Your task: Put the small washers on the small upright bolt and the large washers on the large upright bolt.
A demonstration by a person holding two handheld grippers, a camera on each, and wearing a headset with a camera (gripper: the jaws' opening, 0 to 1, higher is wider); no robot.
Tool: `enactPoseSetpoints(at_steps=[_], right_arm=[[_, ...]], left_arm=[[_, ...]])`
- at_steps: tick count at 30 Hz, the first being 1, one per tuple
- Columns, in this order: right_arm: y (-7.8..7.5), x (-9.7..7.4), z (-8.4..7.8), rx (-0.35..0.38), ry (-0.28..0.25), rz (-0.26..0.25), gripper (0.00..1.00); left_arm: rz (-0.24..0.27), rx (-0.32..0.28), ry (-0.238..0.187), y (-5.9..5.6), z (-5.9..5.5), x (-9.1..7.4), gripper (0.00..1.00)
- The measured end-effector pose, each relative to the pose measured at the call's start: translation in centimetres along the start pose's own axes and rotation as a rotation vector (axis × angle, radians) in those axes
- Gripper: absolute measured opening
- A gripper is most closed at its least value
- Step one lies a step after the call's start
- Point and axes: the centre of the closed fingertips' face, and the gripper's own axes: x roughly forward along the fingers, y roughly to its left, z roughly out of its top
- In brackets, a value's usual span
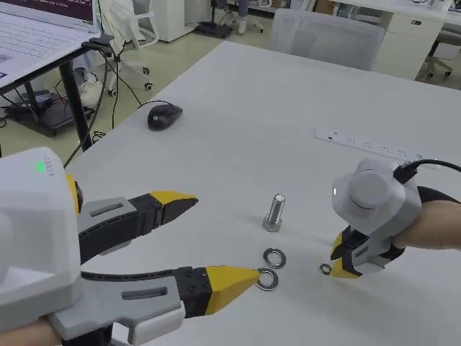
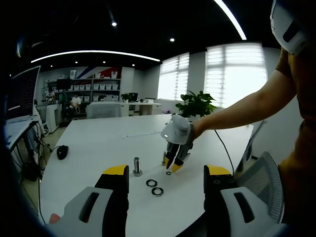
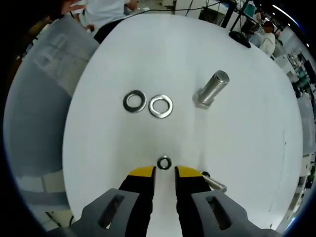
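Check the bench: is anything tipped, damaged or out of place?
Nothing stands out. The large bolt stands upright, two large washers lie flat beside it, and a small washer lies flat just ahead of the right gripper.

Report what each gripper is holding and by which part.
Nothing is held. The left gripper stands wide open; the right gripper has its jaws narrowly parted just behind a small washer lying on the table.

Open-plan office, white worktable (image 1: pixel 288 108), swivel chair (image 1: pixel 325 36), laptop (image 1: pixel 36 32), computer mouse (image 1: pixel 164 115), power strip (image 1: pixel 367 144)
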Motion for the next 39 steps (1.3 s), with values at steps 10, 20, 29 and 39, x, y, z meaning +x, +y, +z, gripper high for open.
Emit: enactPoseSetpoints(at_steps=[10, 20, 29, 39], right_arm=[[0.5, 0.7, -0.2, 0.002, 0.008, 0.026, 0.2], [0.6, 0.7, 0.0, 0.024, -0.007, 0.041, 0.19], [0.5, 0.7, 0.0, 0.034, -0.002, 0.039, 0.17], [0.4, 0.7, 0.1, -0.005, 0.022, 0.024, 0.12]], left_arm=[[0.001, 0.0, 0.011, 0.1, -0.1, 0.3, 0.61], [-0.017, 0.006, 0.024, 0.3, -0.1, 1.1, 0.61], [-0.033, 0.009, 0.022, 0.4, 0.0, 1.4, 0.6], [-0.034, 0.008, 0.027, 0.3, -0.2, 1.4, 0.6]])
